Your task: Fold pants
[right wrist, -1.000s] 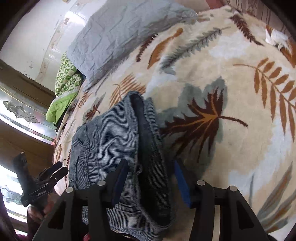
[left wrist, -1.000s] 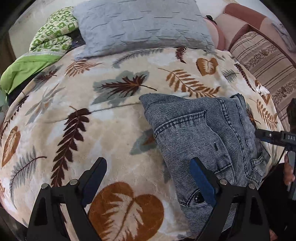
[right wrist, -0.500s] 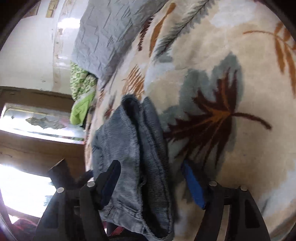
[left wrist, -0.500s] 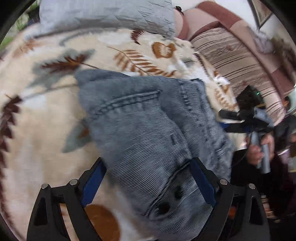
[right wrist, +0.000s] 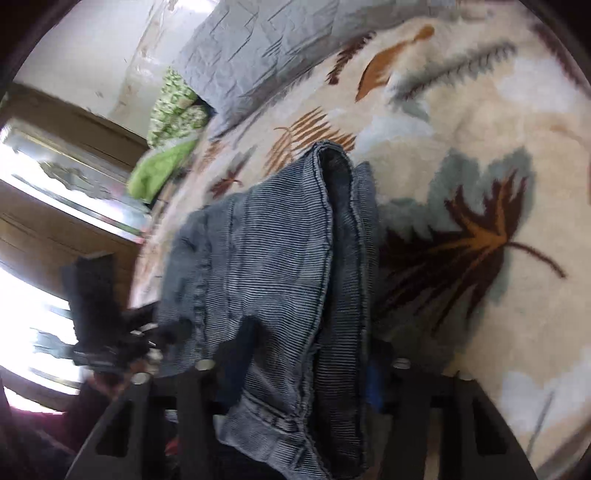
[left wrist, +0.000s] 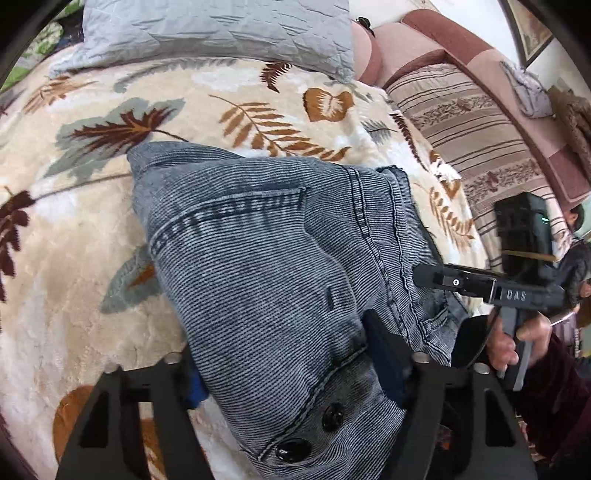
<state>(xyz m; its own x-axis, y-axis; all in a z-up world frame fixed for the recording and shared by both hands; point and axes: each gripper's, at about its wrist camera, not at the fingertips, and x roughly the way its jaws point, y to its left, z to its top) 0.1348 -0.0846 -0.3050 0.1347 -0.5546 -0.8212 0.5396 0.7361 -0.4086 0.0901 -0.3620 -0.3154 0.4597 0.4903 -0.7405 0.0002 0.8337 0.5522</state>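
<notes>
Folded blue-grey jeans (left wrist: 266,266) lie on a cream blanket with a leaf print (left wrist: 66,266). My left gripper (left wrist: 290,373) straddles their near, buttoned waist end. Its jaws are closing, and both blue pads (left wrist: 386,365) press into the bunched denim. In the right wrist view the jeans (right wrist: 280,258) show as a stack of folded layers. My right gripper (right wrist: 306,360) is closing on that stack's near edge, with denim filling the gap between the fingers. The right gripper (left wrist: 454,282) also reaches in from the right in the left wrist view, held by a hand (left wrist: 513,339).
A grey quilted pillow (left wrist: 221,33) lies at the far side of the bed. A brown striped cover (left wrist: 476,140) is on the right. Green cloth (right wrist: 162,170) and a wooden window frame (right wrist: 55,229) are on the left in the right wrist view.
Both grippers came down over the jeans' near end. Their jaws narrowed from wide apart to pressing on the denim. The left view swung right, from blanket onto the jeans.
</notes>
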